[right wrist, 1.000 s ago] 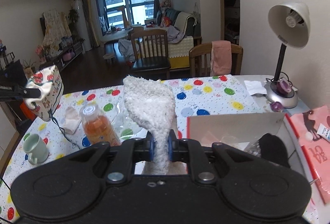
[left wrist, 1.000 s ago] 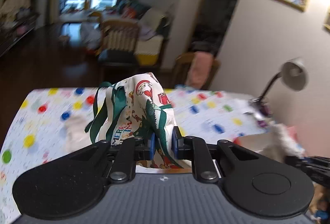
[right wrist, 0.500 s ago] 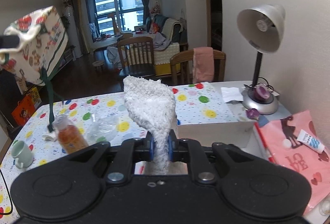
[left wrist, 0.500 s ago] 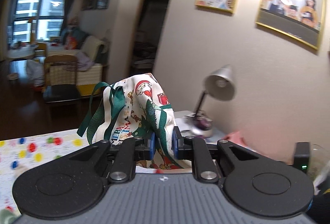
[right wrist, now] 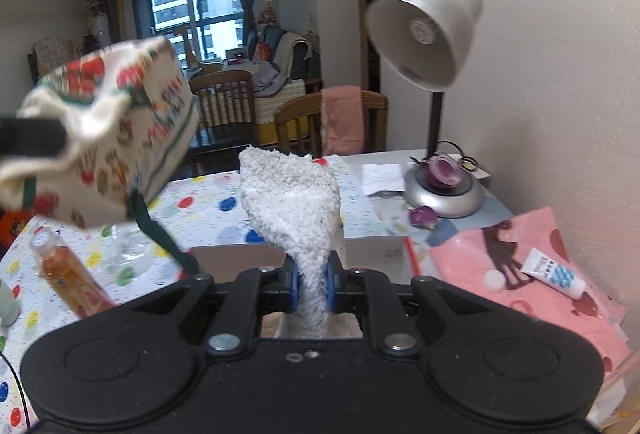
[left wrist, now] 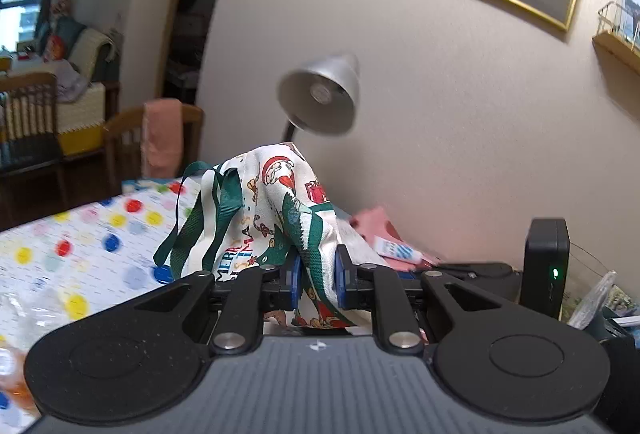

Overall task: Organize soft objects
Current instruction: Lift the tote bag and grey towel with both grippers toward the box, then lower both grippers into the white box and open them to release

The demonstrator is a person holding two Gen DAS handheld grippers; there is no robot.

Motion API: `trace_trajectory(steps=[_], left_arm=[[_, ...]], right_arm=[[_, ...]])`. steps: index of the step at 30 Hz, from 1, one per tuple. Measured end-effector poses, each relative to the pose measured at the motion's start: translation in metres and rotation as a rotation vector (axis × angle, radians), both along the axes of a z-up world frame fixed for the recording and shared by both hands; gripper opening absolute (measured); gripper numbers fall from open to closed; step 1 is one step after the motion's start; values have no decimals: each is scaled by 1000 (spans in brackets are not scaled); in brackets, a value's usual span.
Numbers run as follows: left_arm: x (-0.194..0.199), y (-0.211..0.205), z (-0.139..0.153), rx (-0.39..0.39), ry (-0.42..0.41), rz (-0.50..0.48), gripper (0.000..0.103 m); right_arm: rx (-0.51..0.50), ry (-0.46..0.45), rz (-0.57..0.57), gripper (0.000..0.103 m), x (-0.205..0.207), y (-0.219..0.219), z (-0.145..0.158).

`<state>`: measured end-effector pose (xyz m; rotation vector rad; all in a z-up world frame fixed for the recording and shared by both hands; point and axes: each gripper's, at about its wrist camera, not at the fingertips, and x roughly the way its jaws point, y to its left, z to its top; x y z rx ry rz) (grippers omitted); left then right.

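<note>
Right gripper (right wrist: 311,290) clenched on white fuzzy cloth (right wrist: 292,202), held up over the cardboard box (right wrist: 240,254). Left gripper (left wrist: 316,276) clamped on Christmas-print bag (left wrist: 276,210), lifted above the polka-dot table (left wrist: 80,234), desk lamp (left wrist: 320,98) behind it

A cream Christmas-print cloth bag (left wrist: 280,218) with green ribbon straps hangs bunched and lifted off the bench (left wrist: 80,234), left of the silver lamp (right wrist: 428,42). A white fluffy sock (right wrist: 296,206) stands upright, pinched at its lower end, nearer that lamp
</note>
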<state>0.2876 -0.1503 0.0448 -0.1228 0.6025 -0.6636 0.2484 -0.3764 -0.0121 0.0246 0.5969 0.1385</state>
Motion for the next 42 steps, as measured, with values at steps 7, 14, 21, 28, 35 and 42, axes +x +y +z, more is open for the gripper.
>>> trace_trajectory(steps=[7, 14, 21, 28, 35, 42], left_arm=[[11, -44, -24, 7, 35, -50, 16], [27, -65, -63, 88, 113, -34, 16], [41, -73, -103, 190, 188, -8, 16], [46, -77, -131, 233, 257, -14, 16], [50, -76, -157, 253, 331, -19, 16], [48, -75, -177, 278, 377, -22, 16]], right_arm=[[-10, 31, -35, 12, 13, -34, -15], [-9, 67, -27, 12, 31, -46, -36], [-36, 145, 11, 12, 49, -41, -62], [-33, 206, 40, 13, 55, -35, -82], [-14, 232, 38, 18, 57, -36, -94], [-21, 236, 31, 22, 53, -32, -94]])
